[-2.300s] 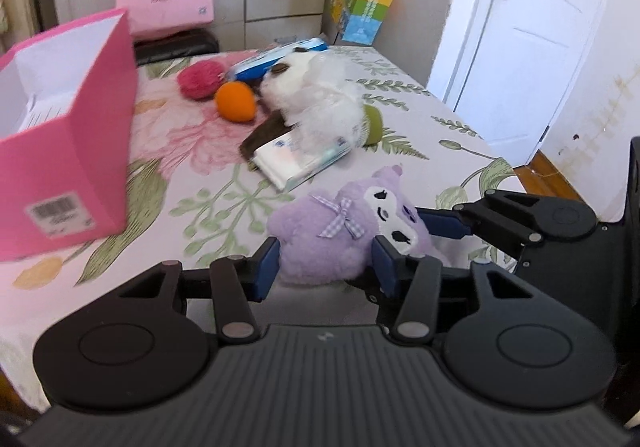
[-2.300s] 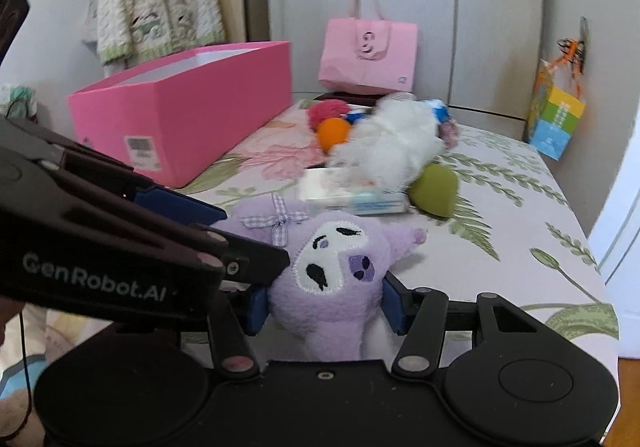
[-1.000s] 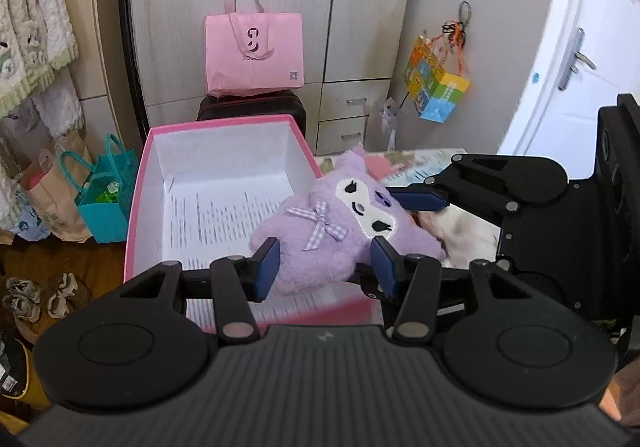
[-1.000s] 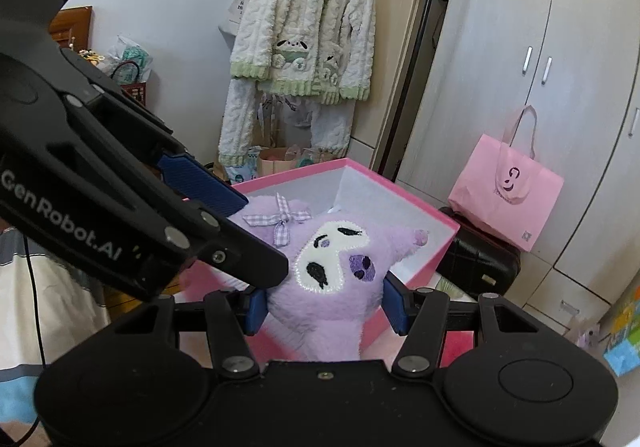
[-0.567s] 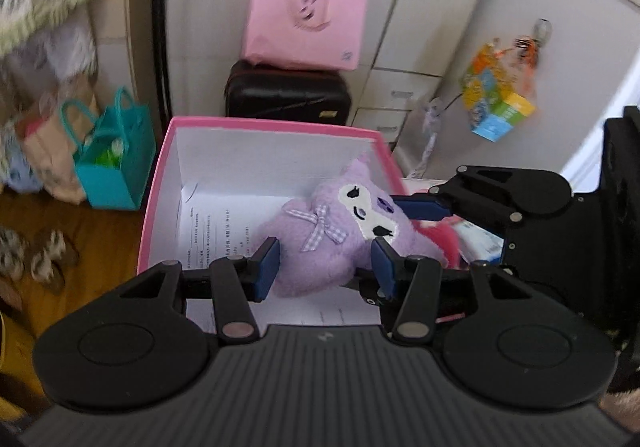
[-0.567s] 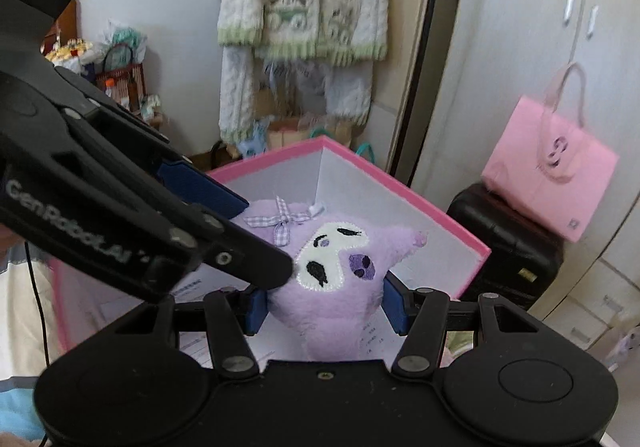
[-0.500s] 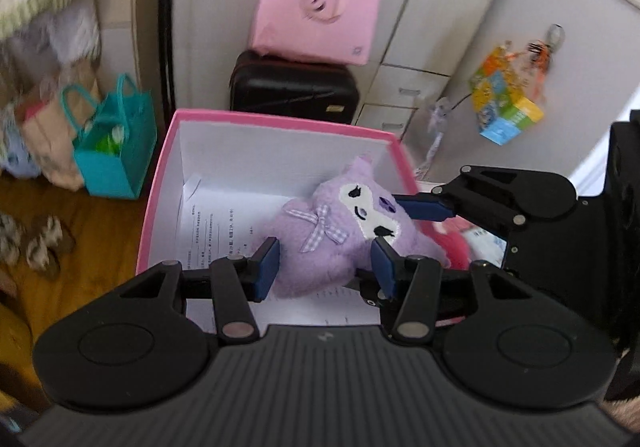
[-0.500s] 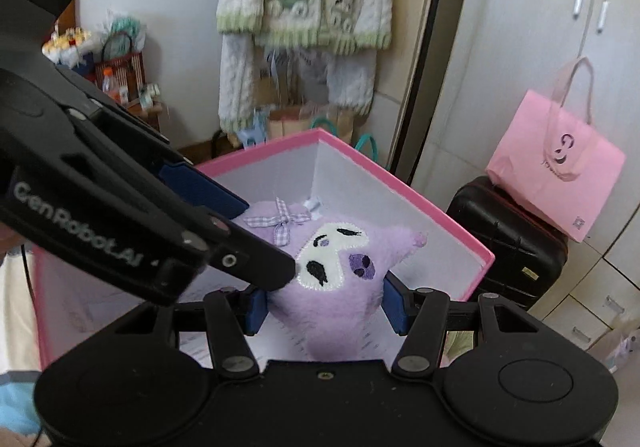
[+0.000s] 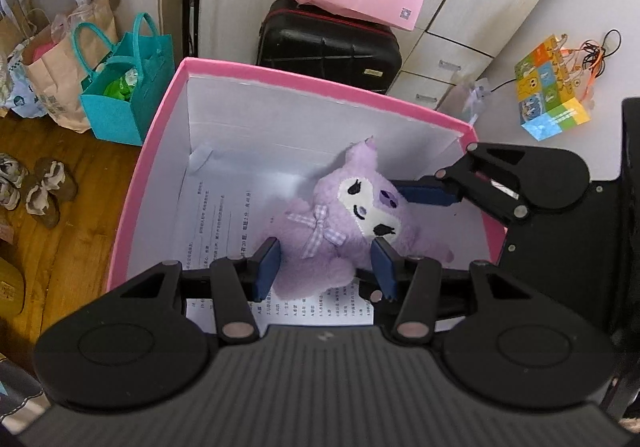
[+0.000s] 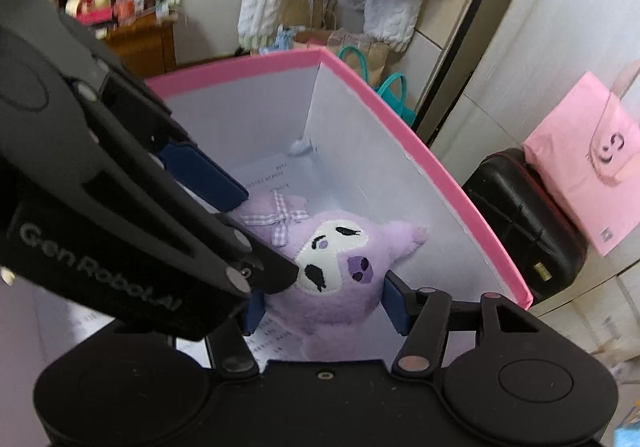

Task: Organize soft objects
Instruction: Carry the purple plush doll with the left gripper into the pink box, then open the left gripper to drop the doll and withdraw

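Both grippers, left (image 9: pixel 326 265) and right (image 10: pixel 322 305), clamp the purple plush (image 9: pixel 344 223) inside the pink box (image 9: pixel 132 183) (walls near)

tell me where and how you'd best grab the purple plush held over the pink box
Grip the purple plush across its round, squashy body, below the checked bow, coming from above. Both the left gripper and the right gripper already pinch it there, over the pink box.

purple plush toy with a white face (image 9: pixel 340 223): your left gripper's blue pads hide its lower flanks
printed paper sheet on the box floor (image 9: pixel 224 223): text too small for you to read
pink paper carrier bag (image 10: pixel 588 163): cut off at the right edge
wooden shelf with bottles (image 10: pixel 120 7): blurred; you cannot tell its contents
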A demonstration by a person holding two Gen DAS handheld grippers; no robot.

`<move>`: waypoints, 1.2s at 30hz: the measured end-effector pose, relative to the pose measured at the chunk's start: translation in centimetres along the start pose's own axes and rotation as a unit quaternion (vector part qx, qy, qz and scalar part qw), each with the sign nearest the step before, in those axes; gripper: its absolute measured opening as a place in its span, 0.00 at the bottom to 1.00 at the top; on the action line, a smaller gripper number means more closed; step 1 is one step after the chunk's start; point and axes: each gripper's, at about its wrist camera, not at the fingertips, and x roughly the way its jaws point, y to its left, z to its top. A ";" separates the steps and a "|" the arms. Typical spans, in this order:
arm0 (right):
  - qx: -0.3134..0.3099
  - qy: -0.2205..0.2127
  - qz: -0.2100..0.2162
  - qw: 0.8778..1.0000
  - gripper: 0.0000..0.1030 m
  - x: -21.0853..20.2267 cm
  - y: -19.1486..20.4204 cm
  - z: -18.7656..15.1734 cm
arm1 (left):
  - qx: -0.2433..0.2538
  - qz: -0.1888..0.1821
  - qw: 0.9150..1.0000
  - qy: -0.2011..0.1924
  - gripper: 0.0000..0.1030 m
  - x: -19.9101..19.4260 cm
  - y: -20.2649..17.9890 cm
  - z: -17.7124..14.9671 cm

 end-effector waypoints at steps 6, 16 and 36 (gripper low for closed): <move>-0.029 0.005 -0.032 0.999 0.69 -0.3 1.0 -0.5 | 0.011 0.014 1.000 -0.011 0.52 -0.4 -0.1 -0.1; 0.026 -0.041 -0.004 0.999 0.71 -4.9 0.3 -2.0 | 0.069 0.008 0.997 -0.034 0.53 -5.5 -1.9 -1.5; 0.106 -0.108 -0.013 0.988 0.72 -23.0 4.3 -8.4 | 0.201 -0.036 0.969 -0.138 0.63 -23.3 -9.1 -12.1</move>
